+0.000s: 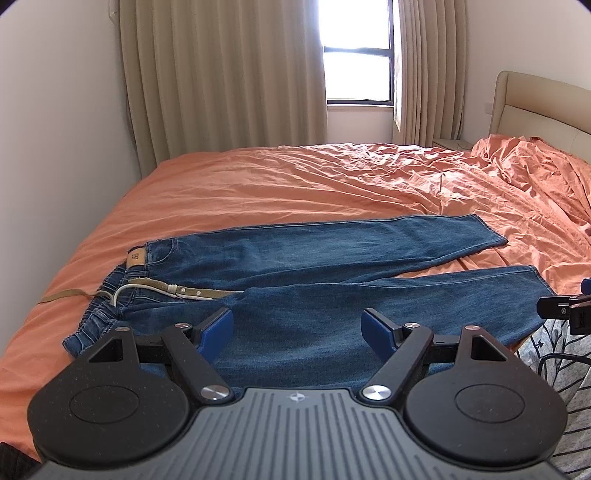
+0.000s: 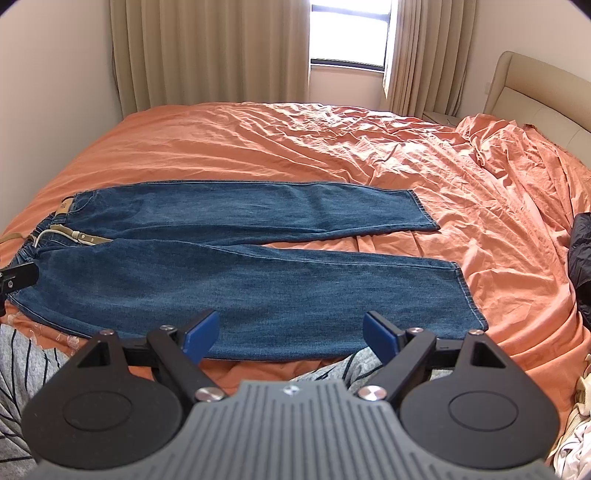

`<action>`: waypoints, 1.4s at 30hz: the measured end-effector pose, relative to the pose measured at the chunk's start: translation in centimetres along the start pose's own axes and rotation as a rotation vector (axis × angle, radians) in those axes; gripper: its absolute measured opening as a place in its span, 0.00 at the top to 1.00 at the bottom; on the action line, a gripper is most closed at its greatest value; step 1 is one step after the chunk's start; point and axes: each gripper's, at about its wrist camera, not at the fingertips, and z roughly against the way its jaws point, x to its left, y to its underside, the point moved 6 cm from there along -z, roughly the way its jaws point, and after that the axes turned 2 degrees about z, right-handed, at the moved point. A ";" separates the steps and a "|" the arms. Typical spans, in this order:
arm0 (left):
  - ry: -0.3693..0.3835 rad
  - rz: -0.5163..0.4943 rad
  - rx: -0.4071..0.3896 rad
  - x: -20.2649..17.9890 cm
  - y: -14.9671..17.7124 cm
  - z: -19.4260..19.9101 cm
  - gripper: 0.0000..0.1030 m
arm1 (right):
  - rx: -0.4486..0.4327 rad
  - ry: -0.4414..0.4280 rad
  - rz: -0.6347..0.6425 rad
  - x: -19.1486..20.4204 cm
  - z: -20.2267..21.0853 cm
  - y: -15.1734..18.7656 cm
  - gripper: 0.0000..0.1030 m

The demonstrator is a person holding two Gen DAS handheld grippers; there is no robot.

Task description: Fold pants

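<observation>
A bed with a wrinkled orange sheet [image 2: 332, 147] fills the room below beige curtains [image 2: 207, 51] and a bright window [image 2: 347, 33]; a padded headboard [image 2: 535, 88] stands at 2 o'clock. The blue jeans [image 2: 258, 273] lie flat and unfolded, waist at 9 o'clock, 2 legs toward 3 o'clock, a tan belt [image 1: 192, 291] threaded through. The left gripper [image 1: 297, 330] and right gripper [image 2: 290, 332] hover with jaws released, empty.

A bed with a rumpled orange sheet [image 2: 295, 147] fills the room, its beige padded headboard [image 2: 535, 92] at the right. Beige curtains [image 1: 221, 74] hang along the far wall, parted around a bright, dark-framed window [image 1: 356, 51]. White walls [image 1: 55, 110] stand left.
</observation>
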 end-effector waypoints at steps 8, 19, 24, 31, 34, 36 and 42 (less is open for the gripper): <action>-0.001 -0.002 0.004 -0.1 0.3 -0.1 0.11 | 0.006 -0.006 -0.002 -0.1 -0.2 0.3 0.21; 0.058 -0.013 0.057 2.2 1.6 -1.8 0.25 | -0.107 -0.139 0.023 -1.5 -1.7 0.4 0.21; 0.033 -0.046 0.109 6.7 1.8 -3.2 0.45 | -0.076 -0.097 0.021 -4.4 -4.4 0.2 0.21; 0.072 -0.298 0.254 12.7 2.7 -6.5 0.61 | 0.066 -0.149 -0.009 -6.5 -9.4 0.5 0.48; 0.123 -0.395 0.339 14.8 3.4 -8.4 0.61 | 0.114 -0.141 0.006 -6.7 -11.1 0.6 0.58; 0.126 -0.438 0.416 16.3 4.2 -10.1 0.61 | 0.133 -0.124 0.012 -6.8 -11.8 0.5 0.58; 0.150 -0.691 0.615 18.4 8.2 -14.2 0.61 | 0.185 -0.090 0.002 -7.3 -13.3 0.0 0.58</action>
